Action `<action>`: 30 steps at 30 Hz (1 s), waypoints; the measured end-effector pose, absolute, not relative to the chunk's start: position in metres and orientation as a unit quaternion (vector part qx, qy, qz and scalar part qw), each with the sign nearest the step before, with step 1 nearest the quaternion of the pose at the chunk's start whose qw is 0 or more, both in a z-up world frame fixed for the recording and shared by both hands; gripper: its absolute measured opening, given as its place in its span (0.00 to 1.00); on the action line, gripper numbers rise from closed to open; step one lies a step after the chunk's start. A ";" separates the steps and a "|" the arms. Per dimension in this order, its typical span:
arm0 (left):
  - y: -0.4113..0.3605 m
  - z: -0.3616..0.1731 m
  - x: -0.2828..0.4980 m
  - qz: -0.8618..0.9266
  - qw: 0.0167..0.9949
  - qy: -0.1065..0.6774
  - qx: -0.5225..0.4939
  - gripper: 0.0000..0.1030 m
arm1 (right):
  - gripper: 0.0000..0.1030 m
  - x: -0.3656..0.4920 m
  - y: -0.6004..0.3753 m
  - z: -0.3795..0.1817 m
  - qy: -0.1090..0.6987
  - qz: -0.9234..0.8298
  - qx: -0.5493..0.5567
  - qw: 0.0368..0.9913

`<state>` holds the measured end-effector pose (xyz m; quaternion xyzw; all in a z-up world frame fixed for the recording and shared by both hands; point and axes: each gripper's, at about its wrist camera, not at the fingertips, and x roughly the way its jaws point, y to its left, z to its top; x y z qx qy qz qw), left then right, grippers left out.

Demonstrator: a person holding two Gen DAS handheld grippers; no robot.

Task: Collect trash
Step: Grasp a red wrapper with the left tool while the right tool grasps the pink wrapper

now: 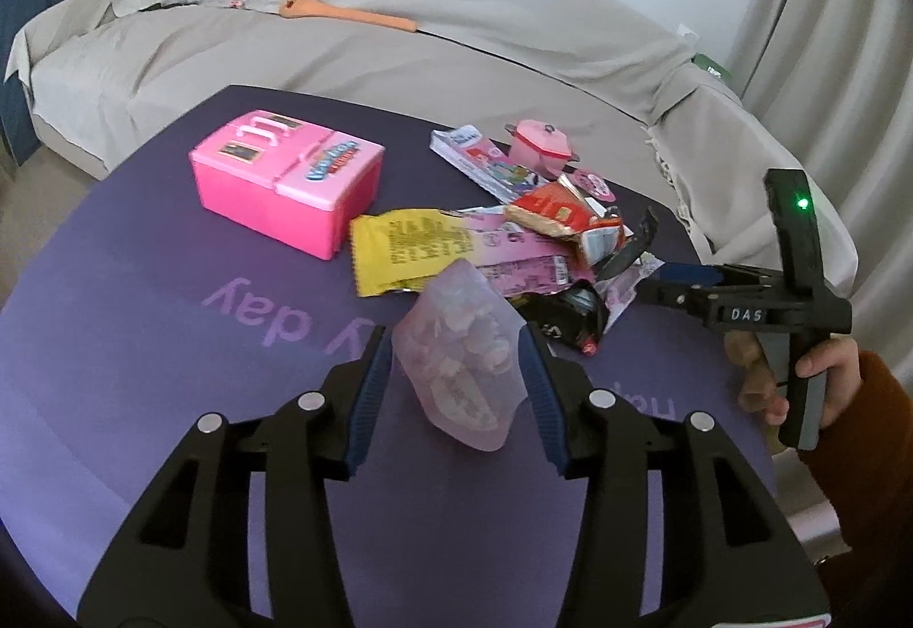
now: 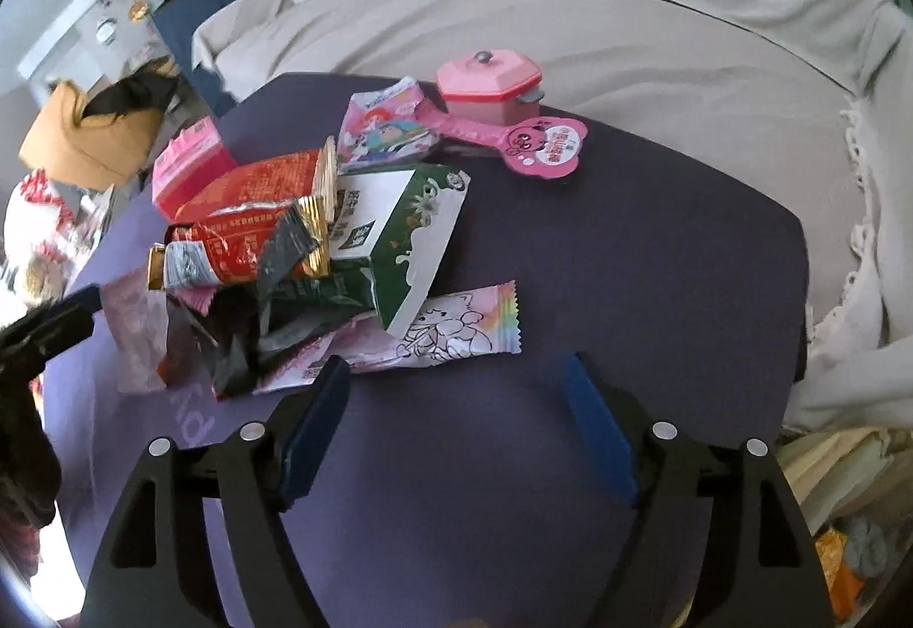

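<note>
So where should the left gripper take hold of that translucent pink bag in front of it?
Across the bag's middle, coming from the near side. The translucent pink bag lies lengthwise along the gripper's line, its narrow width already between the open fingers of the left gripper, apart from the wrapper pile, so closing there probably catches nothing else.

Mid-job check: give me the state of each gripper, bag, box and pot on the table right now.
left gripper: open, jaws either side of the bag
translucent bag: lying on the table, not gripped
right gripper: open, nothing between its jaws
pink toy box: lid closed
pink toy pot: lid on
green carton: flattened, on the wrapper pile
</note>
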<state>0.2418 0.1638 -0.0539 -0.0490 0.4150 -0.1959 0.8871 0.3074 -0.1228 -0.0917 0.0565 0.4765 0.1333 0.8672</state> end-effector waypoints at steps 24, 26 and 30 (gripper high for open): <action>0.171 -0.075 0.256 -0.156 0.879 0.449 -0.046 0.52 | 0.30 0.287 -0.141 -0.093 0.482 0.087 -0.006 0.872; 0.164 -0.080 0.258 -0.147 0.872 0.464 -0.044 0.52 | 0.27 0.284 -0.150 -0.093 0.480 0.082 -0.007 0.873; 0.155 -0.087 0.256 -0.111 0.865 0.487 -0.052 0.52 | 0.21 0.284 -0.159 -0.094 0.475 0.076 -0.009 0.877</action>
